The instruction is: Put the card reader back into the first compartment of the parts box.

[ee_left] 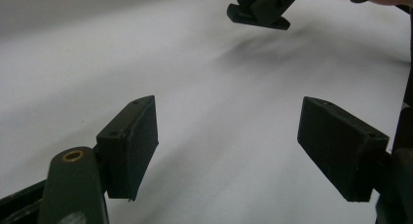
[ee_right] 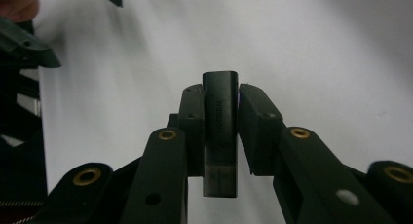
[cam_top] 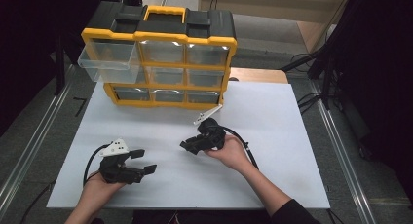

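My right gripper is shut on a small black oblong piece that stands upright between its pads, with faint lettering down its face. In the high view this gripper hovers over the middle of the white table top, pointing left. My left gripper rests near the front left of the table, jaws wide apart. In the left gripper view its gripper has only bare white surface between the pads. The right gripper shows farther off at the top there.
A yellow and black drawer cabinet with clear drawers stands at the back of the table. Its top left drawer is pulled out. Cables trail from both grippers toward the front edge. Metal rails run along the floor on both sides.
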### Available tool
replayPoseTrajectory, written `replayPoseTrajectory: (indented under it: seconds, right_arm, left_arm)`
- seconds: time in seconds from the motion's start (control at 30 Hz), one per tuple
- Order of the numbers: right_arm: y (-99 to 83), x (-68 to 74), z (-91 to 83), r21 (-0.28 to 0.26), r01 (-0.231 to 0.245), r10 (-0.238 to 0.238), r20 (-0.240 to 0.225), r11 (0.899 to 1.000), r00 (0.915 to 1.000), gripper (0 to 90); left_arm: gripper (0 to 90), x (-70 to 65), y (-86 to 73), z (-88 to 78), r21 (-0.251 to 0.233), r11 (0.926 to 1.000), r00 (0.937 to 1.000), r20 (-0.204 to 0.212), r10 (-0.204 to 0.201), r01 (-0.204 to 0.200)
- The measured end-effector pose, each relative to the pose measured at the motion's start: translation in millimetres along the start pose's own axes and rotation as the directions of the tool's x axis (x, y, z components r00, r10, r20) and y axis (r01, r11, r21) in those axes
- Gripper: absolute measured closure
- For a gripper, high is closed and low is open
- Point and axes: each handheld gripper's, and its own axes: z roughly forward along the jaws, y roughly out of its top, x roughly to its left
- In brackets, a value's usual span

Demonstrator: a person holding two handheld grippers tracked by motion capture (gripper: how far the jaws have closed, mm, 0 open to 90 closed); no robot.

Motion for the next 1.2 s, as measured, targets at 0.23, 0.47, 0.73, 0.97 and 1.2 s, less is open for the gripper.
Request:
replayPoseTrajectory:
  seconds: [0.23, 0.47, 0.73, 0.97, 1.2]
  right_arm:
    - [12.0, -2.6, -8.2, -0.005, 0.056, -0.056, -0.061, 0.998, 0.9966, 70.7]
    - [25.6, -5.3, -14.4, -0.005, 0.092, -0.092, -0.092, 0.996, 0.9915, 70.7]
    - [40.0, -7.3, -19.9, 0.001, 0.106, -0.105, -0.11, 0.994, 0.9883, 70.7]
    - [52.8, -6.2, -25.3, -0.003, 0.147, -0.147, -0.12, 0.989, 0.9818, 70.7]
    - [68.0, -2.6, -31.7, -0.003, 0.174, -0.173, -0.137, 0.985, 0.9754, 70.7]
  left_arm:
    - [24.1, 0.1, -0.6, -0.1, -0.004, 1.0, 1.0, 0.002, -0.004, 0.004]
    - [24.1, 0.5, -1.0, 0.2, -0.006, 1.0, 1.0, 0.007, -0.007, 0.007]
    - [24.1, 0.4, -0.9, 0.6, -0.003, 1.0, 1.0, 0.005, -0.008, 0.008]
    - [24.1, 0.4, -0.9, 0.5, -0.004, 0.9999, 0.9999, 0.005, -0.01, 0.01]
    - [24.1, 0.5, -1.0, 0.5, -0.005, 0.9999, 0.9999, 0.005, -0.01, 0.01]
